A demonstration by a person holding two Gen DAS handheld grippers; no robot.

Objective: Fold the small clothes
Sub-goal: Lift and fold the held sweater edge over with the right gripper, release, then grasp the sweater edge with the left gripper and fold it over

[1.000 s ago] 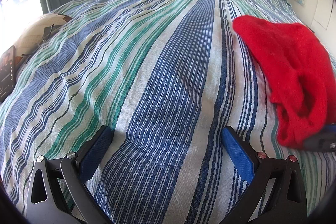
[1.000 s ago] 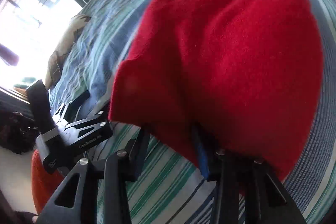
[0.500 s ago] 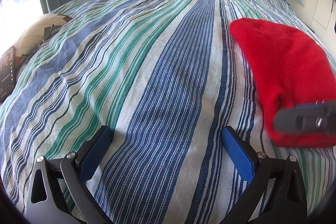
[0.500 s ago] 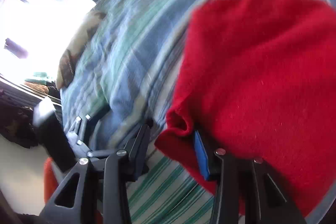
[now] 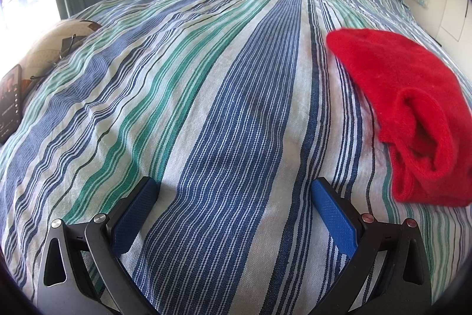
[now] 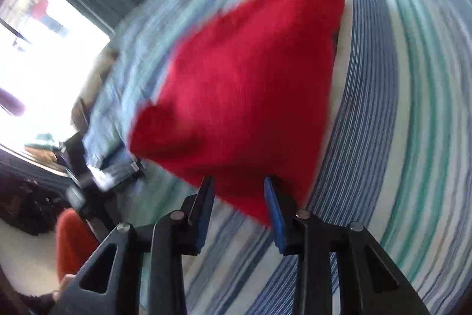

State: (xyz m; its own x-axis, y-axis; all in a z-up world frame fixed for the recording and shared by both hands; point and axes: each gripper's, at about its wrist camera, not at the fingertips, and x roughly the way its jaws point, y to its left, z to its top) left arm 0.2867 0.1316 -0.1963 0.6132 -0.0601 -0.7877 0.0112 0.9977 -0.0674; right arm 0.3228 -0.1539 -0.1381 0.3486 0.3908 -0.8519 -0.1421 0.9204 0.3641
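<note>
a red knit top lies folded on a striped bed, with two tools near it.

the left tool [image 5: 233, 211] sits low over the bed cover [image 5: 206, 78] with its blue pads wide apart and nothing between them. the red top [image 5: 410, 108] lies on the cover, off to its right side. the right tool [image 6: 239, 205] points at the red top [image 6: 244, 90] with its pads partly apart. the picture there is blurry, and the near edge of the top sits just at the tips, so i cannot tell if they touch it. a phone [image 5: 10, 99] lies at the left edge of the bed.
</note>
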